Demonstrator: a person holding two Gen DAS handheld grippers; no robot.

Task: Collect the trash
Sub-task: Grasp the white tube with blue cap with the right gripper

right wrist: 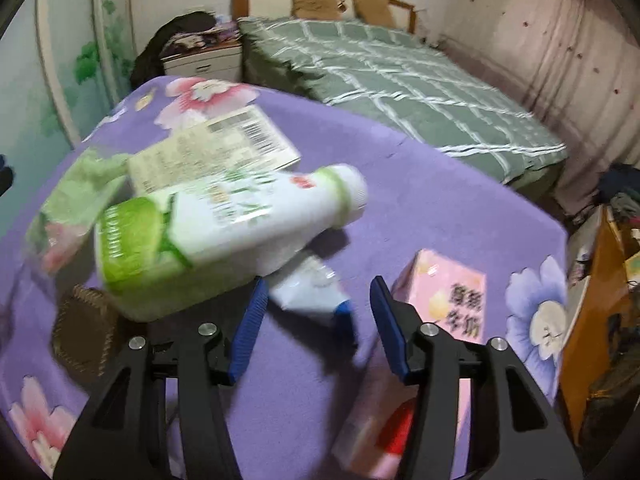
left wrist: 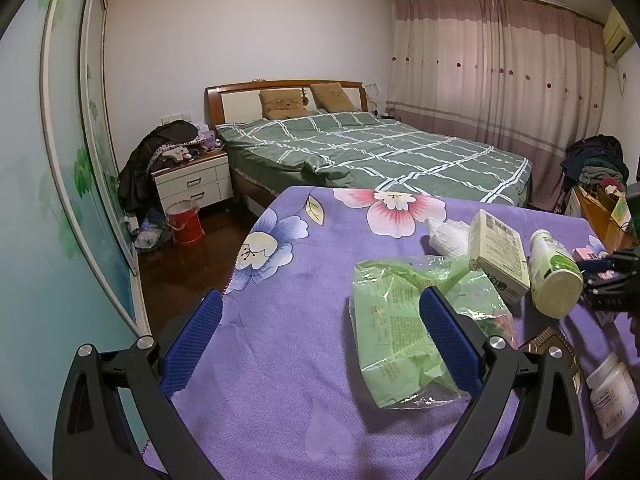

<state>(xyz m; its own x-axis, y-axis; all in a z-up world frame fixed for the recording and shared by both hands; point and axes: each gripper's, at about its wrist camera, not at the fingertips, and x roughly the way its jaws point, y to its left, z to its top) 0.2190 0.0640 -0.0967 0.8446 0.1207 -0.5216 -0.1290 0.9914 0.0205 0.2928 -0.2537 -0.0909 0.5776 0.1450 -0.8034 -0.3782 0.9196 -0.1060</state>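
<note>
Trash lies on a purple flowered cloth (left wrist: 280, 360). In the left wrist view my left gripper (left wrist: 320, 304) is open over the cloth, its right finger in front of a green plastic wrapper (left wrist: 392, 332). Beyond lie a pale carton (left wrist: 500, 252) and a white-green bottle (left wrist: 554, 272) on its side. My right gripper shows at the right edge (left wrist: 616, 276). In the right wrist view my right gripper (right wrist: 318, 292) is open, with a small white-blue tube (right wrist: 312, 292) between its fingers. The bottle (right wrist: 208, 232) lies to its left, a pink box (right wrist: 452, 300) to its right.
A white pill jar (left wrist: 612, 396) and a brown ridged object (left wrist: 552, 348) lie near the cloth's right edge. A white crumpled paper (left wrist: 446, 236) lies behind the carton. A bed (left wrist: 380, 152), a nightstand (left wrist: 192, 184) and a red bucket (left wrist: 184, 224) stand beyond.
</note>
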